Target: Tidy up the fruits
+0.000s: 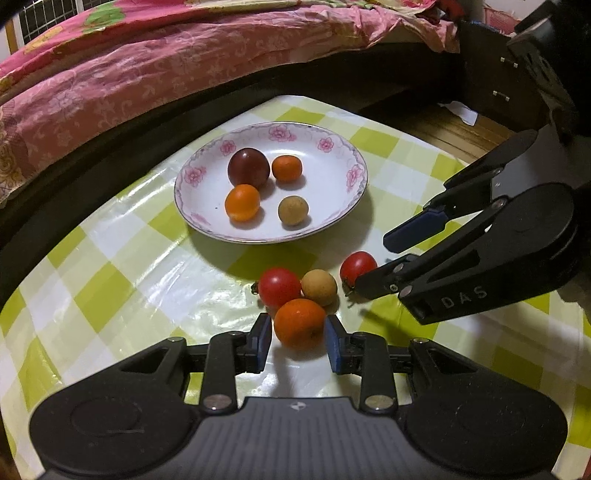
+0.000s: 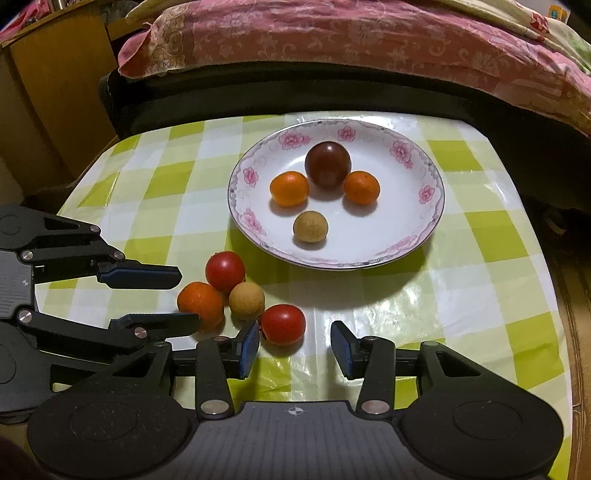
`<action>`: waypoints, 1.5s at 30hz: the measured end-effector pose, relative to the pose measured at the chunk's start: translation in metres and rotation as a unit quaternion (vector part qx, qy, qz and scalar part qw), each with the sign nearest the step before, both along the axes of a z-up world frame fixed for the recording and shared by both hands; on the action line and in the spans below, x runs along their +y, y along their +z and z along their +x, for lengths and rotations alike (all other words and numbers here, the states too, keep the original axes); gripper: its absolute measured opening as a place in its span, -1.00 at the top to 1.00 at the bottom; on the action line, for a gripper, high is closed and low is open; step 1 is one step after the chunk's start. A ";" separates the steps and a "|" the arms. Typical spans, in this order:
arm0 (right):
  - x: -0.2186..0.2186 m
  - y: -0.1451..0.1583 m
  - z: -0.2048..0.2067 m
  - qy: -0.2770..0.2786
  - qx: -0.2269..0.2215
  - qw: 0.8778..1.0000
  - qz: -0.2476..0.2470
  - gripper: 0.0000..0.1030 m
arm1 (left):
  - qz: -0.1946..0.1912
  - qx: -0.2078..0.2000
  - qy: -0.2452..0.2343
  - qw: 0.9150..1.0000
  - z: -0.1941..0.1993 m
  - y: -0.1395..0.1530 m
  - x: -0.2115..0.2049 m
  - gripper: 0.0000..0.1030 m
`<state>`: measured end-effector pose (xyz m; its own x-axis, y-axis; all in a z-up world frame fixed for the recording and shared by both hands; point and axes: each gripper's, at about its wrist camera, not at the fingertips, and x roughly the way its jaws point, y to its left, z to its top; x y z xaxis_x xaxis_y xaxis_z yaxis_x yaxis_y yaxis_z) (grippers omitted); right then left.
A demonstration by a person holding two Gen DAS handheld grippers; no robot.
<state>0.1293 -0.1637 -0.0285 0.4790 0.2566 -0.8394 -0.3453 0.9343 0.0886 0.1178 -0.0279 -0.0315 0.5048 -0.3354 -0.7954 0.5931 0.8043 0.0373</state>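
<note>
A white flowered plate (image 1: 332, 147) (image 2: 417, 229) holds a dark red fruit (image 1: 248, 168), two small oranges (image 1: 287, 168) (image 1: 242, 202) and a tan round fruit (image 1: 293, 210). On the cloth in front lie an orange (image 1: 300, 324) (image 2: 199, 302), two red tomatoes (image 1: 279, 287) (image 1: 357, 267) and a tan fruit (image 1: 319, 287). My left gripper (image 1: 299, 341) (image 2: 186, 295) is open with its pads on either side of the orange. My right gripper (image 2: 295, 345) (image 1: 376, 264) is open, its left pad beside the near tomato (image 2: 283, 324).
The table carries a green and white checked plastic cloth (image 1: 129, 266) (image 2: 480, 295). A bed with a pink floral quilt (image 1: 147, 55) (image 2: 351, 33) runs along the far side. A wooden cabinet (image 2: 55, 81) stands at the far left.
</note>
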 end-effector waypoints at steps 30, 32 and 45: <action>0.014 -0.013 0.006 0.030 0.010 0.999 -0.010 0.54 | -0.001 0.017 -0.017 1.000 0.002 -0.013 -0.013 0.20; 0.014 -0.012 0.006 0.030 0.011 0.999 -0.013 0.54 | -0.003 0.018 -0.017 1.000 0.003 -0.013 -0.013 0.22; 0.011 -0.010 0.004 0.028 0.017 0.999 -0.031 0.54 | 0.009 0.017 -0.012 1.000 0.000 -0.010 -0.007 0.23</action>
<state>0.1330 -0.1531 -0.0385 0.4362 0.2285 -0.8704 -0.3944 0.9179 0.0433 0.1177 -0.0347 -0.0419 0.4699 -0.3328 -0.8175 0.6126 0.7898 0.0306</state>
